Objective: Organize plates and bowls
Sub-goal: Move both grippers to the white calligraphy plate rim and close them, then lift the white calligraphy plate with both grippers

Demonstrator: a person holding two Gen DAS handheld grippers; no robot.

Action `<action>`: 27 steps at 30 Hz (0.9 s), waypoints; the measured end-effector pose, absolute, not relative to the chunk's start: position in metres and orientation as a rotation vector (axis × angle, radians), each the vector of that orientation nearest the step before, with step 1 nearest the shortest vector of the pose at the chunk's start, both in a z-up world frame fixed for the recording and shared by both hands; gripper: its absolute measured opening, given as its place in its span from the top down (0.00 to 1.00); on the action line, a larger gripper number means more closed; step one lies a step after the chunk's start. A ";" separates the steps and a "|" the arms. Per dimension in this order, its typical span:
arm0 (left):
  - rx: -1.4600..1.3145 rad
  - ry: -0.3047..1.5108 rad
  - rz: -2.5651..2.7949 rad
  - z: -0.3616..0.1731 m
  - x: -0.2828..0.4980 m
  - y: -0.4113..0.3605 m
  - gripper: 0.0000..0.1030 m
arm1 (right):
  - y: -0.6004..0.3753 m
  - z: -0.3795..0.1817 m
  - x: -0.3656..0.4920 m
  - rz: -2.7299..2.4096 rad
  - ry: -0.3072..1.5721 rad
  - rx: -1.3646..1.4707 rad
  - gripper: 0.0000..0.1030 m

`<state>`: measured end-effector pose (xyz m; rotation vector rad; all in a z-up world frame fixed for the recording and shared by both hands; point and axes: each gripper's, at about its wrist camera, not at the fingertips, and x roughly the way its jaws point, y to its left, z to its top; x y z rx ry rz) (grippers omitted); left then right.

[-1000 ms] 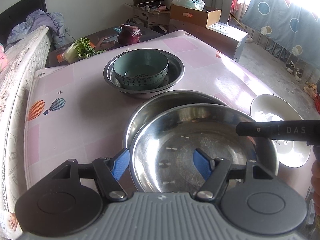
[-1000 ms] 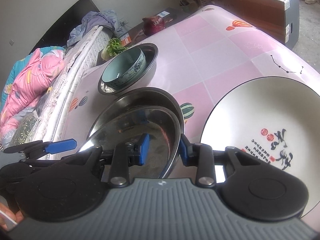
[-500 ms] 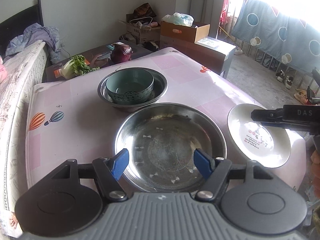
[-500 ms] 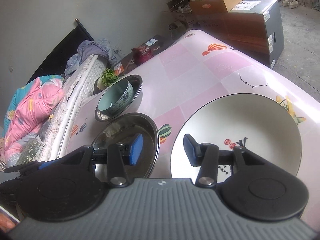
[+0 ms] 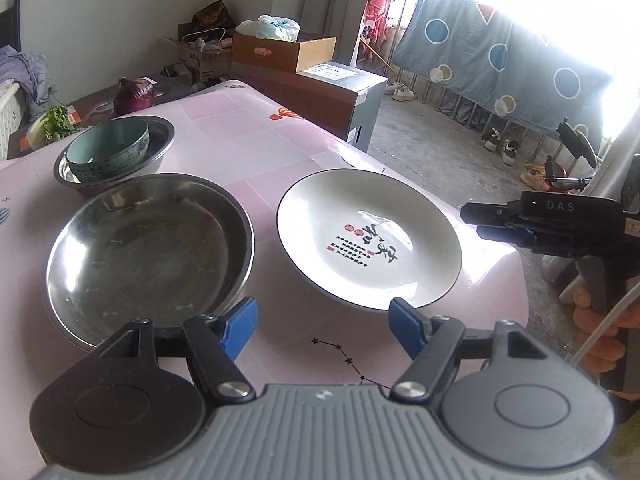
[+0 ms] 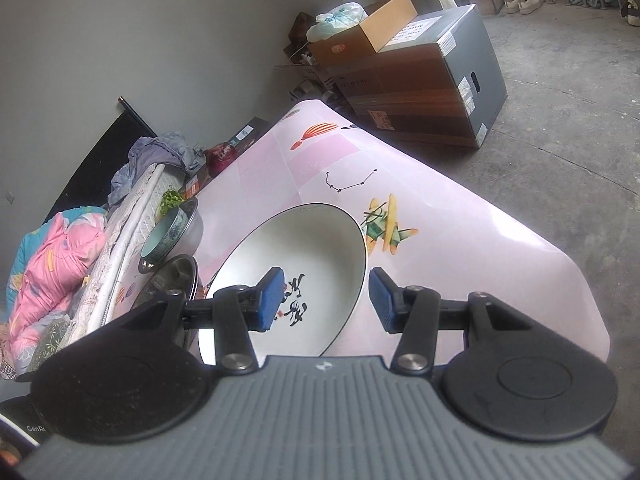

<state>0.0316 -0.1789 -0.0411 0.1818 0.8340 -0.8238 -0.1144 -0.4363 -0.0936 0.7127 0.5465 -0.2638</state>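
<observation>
A large steel basin sits on the pink table, stacked in a second basin. Behind it a teal bowl rests inside a smaller steel bowl. A white plate with red and black characters lies to the right; it also shows in the right wrist view. My left gripper is open and empty above the near table edge, between basin and plate. My right gripper is open and empty above the plate's near rim; it shows at the right of the left wrist view.
A red onion and leafy greens lie on a low surface behind the table. Cardboard boxes stand beyond the far corner. A bed with pink bedding runs along the left. Bare concrete floor is to the right.
The right gripper let go of the steel basin, which now sits nested on the table. Both grippers pulled back and swung right toward the white plate. Both are open wider.
</observation>
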 end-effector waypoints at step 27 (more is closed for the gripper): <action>0.161 0.912 -0.631 -0.082 0.051 -0.233 0.70 | -0.472 -0.131 -0.036 -0.071 0.681 0.655 0.75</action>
